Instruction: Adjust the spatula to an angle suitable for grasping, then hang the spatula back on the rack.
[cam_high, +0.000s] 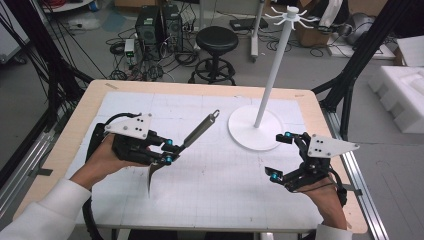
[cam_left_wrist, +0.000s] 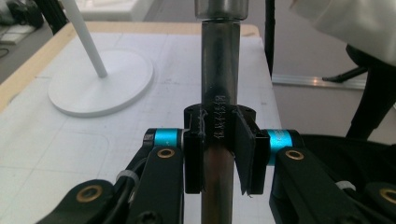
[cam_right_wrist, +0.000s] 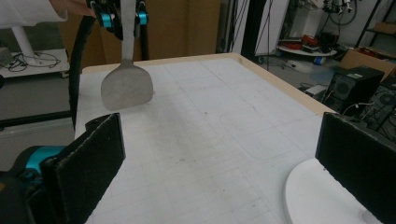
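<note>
A metal spatula (cam_high: 200, 129) hangs above the white gridded table mat (cam_high: 225, 190). Its round handle points up toward the far right and its flat blade (cam_high: 153, 172) points down. My left gripper (cam_high: 170, 151) is shut on the handle, with the pads pressed on both sides of the shaft (cam_left_wrist: 219, 93). In the right gripper view the blade (cam_right_wrist: 127, 86) dangles just over the mat, below the left gripper (cam_right_wrist: 122, 16). My right gripper (cam_high: 276, 156) hovers near the right edge, jaws wide open with nothing between the pads (cam_right_wrist: 91, 158).
A white rack with a round base (cam_high: 246, 135), a leaning pole and hooks on top (cam_high: 292, 16) stands at the back right of the mat. Beyond the table are a black stool (cam_high: 216, 41), computer towers (cam_high: 157, 25), cables and white foam (cam_high: 405, 95).
</note>
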